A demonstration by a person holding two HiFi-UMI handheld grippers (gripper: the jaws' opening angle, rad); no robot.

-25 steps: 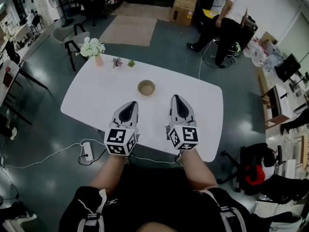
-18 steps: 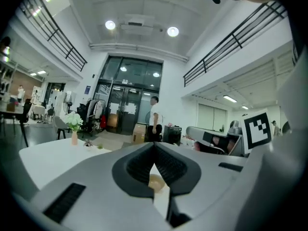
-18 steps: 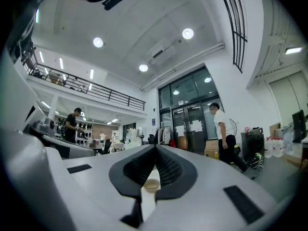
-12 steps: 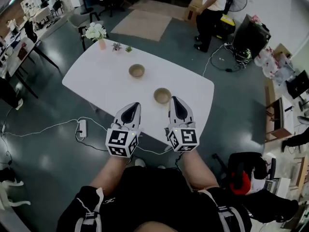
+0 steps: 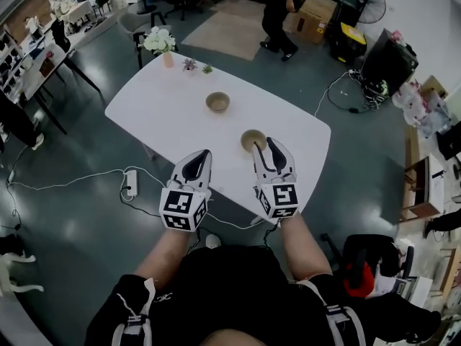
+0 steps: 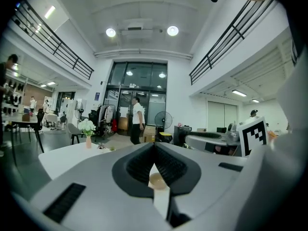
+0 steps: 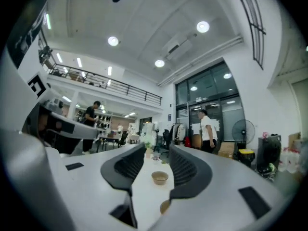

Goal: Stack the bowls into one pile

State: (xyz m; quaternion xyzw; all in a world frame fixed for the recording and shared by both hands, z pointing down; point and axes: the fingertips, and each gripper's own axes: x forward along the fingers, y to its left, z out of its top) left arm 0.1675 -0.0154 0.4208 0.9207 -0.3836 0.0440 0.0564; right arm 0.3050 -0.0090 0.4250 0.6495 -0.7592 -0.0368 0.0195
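Tabletop point(image 5: 162, 114), white. Far bowl point(image 5: 217, 101): about centre, apart from the near bowl point(image 5: 251, 138), which sits by the near edge toward the right corner. Right gripper point(image 5: 263, 148): jaws have just been opening, stand apart, nothing gripped, tips just beside the near bowl. Left gripper point(image 5: 204, 154): jaws closed, empty, at the near edge. Flower vase point(image 5: 161, 45): far left corner.
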